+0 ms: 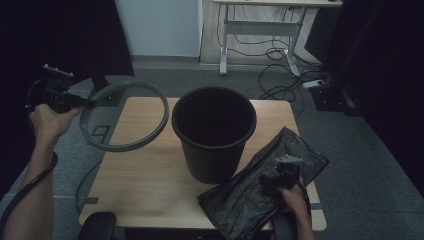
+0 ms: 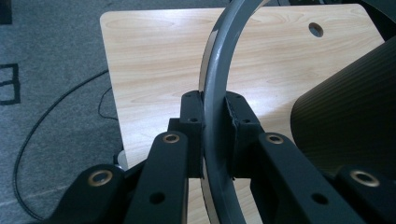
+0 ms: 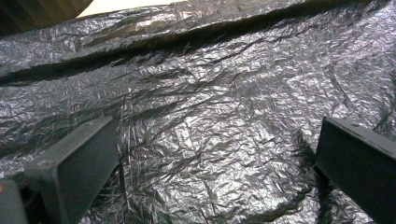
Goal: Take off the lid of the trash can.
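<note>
the left tool (image 2: 215,135) is clamped on the rim of a grey plastic ring (image 1: 125,116), its pads pinching the band from both sides, and holds it up over the far left corner of the counter (image 1: 150,170), tilted, well clear of the bin. the right tool (image 1: 277,177) hangs low over the black bin liner (image 1: 260,185) at the near right, jaws spread wide with the crinkled plastic (image 3: 210,116) lying between them; no pad seems to press on it yet, so nothing is gripped on that side.

the black waste bin (image 1: 214,132) stands upright in the middle of the counter, open and empty-looking, with no liner in it. the liner lies flat and folded just right of the bin, partly over the counter's near edge.

judged from this, the ring is off the bin and out of the way, which looks like the first step done. left to do, it seems: pick up the liner, open it, seat it inside the bin, fold its mouth over the rim, and press the ring back on to hold it.
</note>
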`<state>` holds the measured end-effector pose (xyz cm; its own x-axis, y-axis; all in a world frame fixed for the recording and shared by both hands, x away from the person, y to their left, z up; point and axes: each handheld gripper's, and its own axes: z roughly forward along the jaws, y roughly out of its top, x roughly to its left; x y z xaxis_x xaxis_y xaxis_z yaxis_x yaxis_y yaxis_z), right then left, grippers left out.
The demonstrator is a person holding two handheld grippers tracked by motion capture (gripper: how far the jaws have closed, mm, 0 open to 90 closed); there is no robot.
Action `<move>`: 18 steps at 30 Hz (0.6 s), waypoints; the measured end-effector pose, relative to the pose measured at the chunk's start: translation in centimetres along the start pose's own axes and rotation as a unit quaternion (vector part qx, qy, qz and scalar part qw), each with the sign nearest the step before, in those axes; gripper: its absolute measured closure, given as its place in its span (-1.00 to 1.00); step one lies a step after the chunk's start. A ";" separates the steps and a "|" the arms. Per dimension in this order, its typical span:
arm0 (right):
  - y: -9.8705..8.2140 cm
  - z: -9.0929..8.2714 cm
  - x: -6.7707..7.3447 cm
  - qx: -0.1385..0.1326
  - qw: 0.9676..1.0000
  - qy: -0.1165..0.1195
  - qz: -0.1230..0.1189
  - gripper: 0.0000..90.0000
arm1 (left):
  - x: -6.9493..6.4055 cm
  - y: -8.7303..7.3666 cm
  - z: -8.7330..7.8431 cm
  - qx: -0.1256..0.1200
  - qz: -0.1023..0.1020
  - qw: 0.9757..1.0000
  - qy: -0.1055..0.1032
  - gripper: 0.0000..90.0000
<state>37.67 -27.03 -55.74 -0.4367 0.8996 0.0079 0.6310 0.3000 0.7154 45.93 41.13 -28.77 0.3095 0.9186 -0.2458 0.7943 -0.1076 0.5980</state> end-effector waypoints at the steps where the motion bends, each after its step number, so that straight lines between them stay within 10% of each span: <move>1: 0.0 0.0 0.0 0.000 1.000 0.000 0.000 -1.00 | 0.0 -0.1 0.2 0.001 0.000 1.000 -0.001 0.75; 18: 0.0 0.0 0.0 0.001 1.000 0.000 -0.001 -1.00 | 0.4 -2.8 5.2 0.015 0.008 1.000 -0.019 0.75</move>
<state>37.67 -27.04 -55.73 -0.4375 0.8992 0.0072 0.6313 0.3014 0.7146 46.55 39.83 -34.57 0.3413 0.9018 -0.2652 0.8041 -0.1340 0.5791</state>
